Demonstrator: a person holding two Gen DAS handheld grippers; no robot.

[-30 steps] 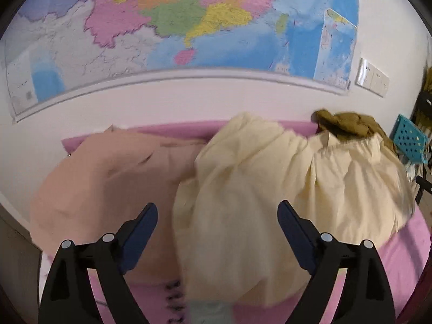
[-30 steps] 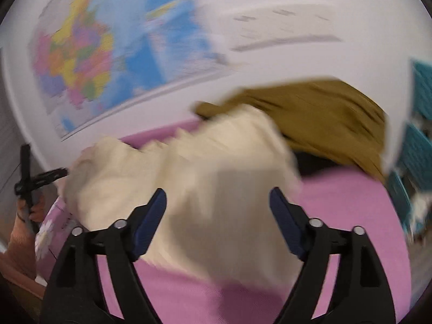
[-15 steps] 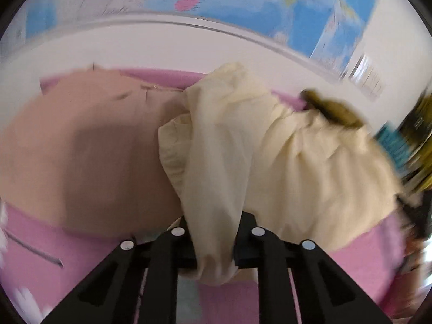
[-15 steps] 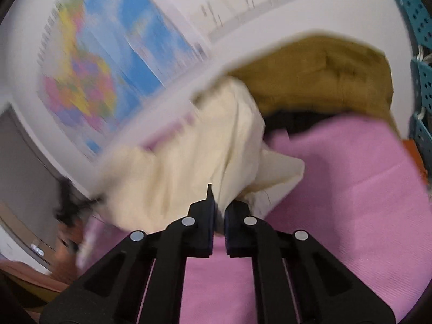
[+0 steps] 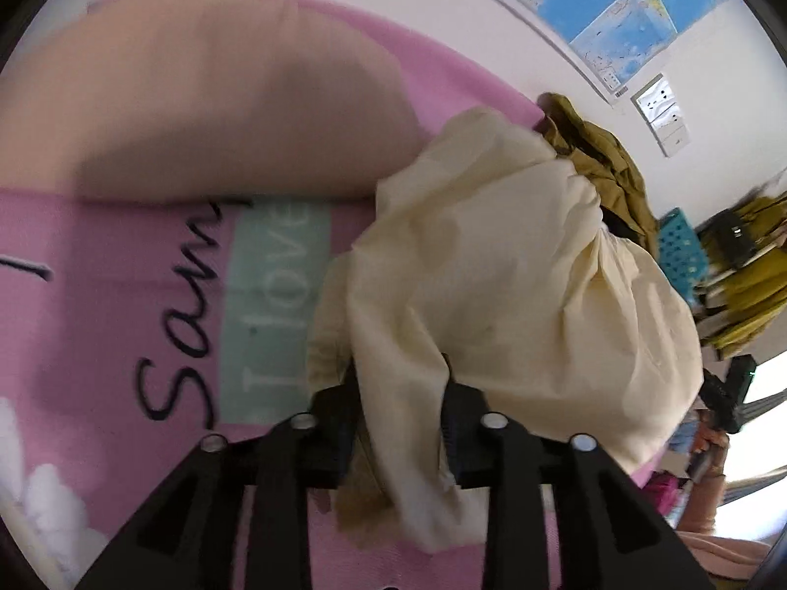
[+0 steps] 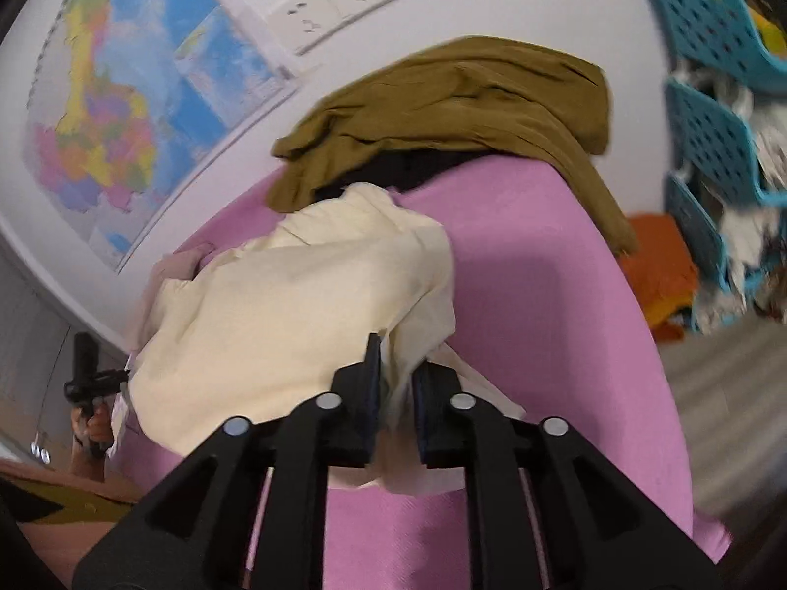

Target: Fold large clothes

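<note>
Left wrist view: the left claw (image 5: 398, 423) grips a bunched fold of the cream garment (image 5: 492, 255), jaws opening; the fold may slip out.

Right wrist view: the right claw (image 6: 397, 413) pinches the garment's near edge on the pink bed (image 6: 541, 295), jaws opening; uneven pull may twist the cloth.

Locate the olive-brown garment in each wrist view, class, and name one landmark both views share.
Left wrist view: olive-brown garment lies upper right, behind the cream garment, near the wall.
Right wrist view: it lies top centre, draped over the pink bed's far edge.
Shared landmark: the wall map.
</note>
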